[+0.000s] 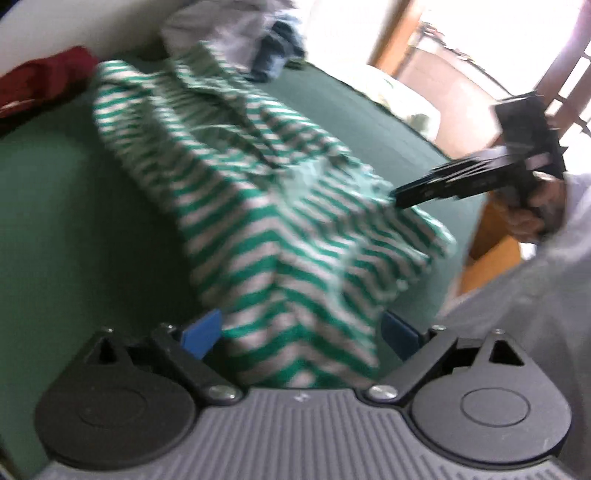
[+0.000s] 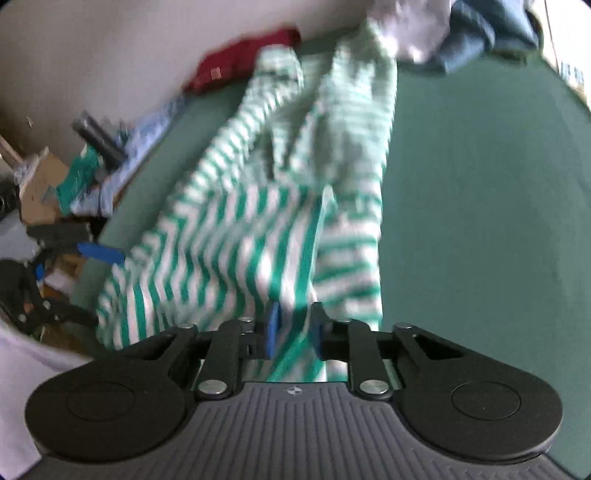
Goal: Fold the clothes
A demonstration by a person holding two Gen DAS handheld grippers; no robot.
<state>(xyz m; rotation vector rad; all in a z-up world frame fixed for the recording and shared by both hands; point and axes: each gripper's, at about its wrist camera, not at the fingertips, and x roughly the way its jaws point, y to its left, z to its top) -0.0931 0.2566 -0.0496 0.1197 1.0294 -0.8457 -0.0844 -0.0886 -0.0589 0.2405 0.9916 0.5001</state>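
A green-and-white striped garment (image 1: 258, 206) lies crumpled and stretched lengthwise across a dark green worktop (image 1: 66, 206), its stripes meeting in chevron-like angles along a raised central fold; motion blur softens the fabric in both views. The left hand-held gripper (image 1: 299, 332) has its 2 blue-padded fingers spread wide, with the near end of the garment lying between them but not pinched. The right hand-held gripper (image 2: 293, 328) has its blue pads drawn close together on a bunched ridge of the striped cloth, which rises straight up from between them. In the left wrist view that same right hand-held gripper reaches in from the right, held by a hand (image 1: 535, 210) in a white sleeve (image 1: 535, 295), its tip at the garment's edge. At the far end of the worktop sit a dark red garment (image 1: 40, 85) and a heap of blue and pale clothes (image 2: 454, 33).
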